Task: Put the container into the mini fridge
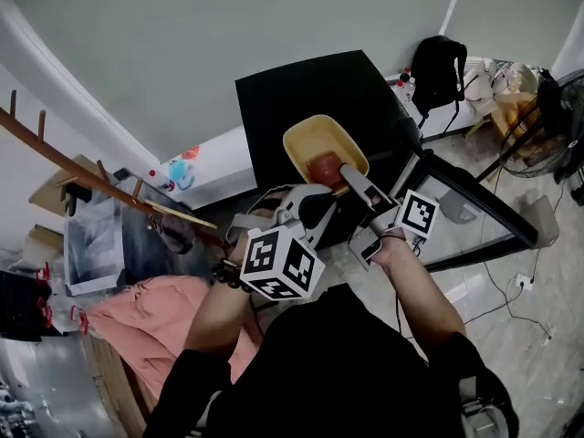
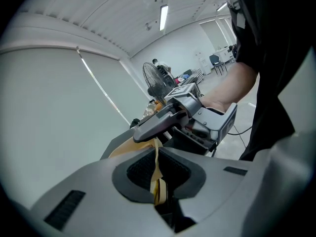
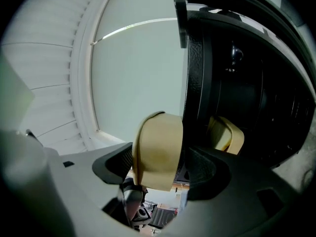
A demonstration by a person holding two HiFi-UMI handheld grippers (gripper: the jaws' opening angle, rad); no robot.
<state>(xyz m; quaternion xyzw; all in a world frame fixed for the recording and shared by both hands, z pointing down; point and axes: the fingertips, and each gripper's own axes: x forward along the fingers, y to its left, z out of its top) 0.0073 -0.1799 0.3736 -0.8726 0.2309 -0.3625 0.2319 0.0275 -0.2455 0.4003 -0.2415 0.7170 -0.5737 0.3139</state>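
A tan oval container [image 1: 319,140] with something red [image 1: 326,167] inside hangs in front of the black mini fridge [image 1: 301,89], whose glass door [image 1: 474,213] stands swung out to the right. My left gripper [image 1: 306,203] is shut on the container's near rim; in the left gripper view the thin tan rim [image 2: 156,157] is pinched between the pads of the left gripper [image 2: 158,181]. My right gripper [image 1: 354,179] is at the container's right rim with its jaws wide. In the right gripper view the container wall [image 3: 158,152] stands between the spread pads of the right gripper [image 3: 159,169], unpressed, before the dark fridge opening [image 3: 247,83].
A wooden rack [image 1: 91,176] and pink cloth [image 1: 155,318] are at the left. A black backpack [image 1: 438,67] and a floor fan [image 1: 557,117] stand at the right beyond the door. Cables [image 1: 497,290] trail over the floor.
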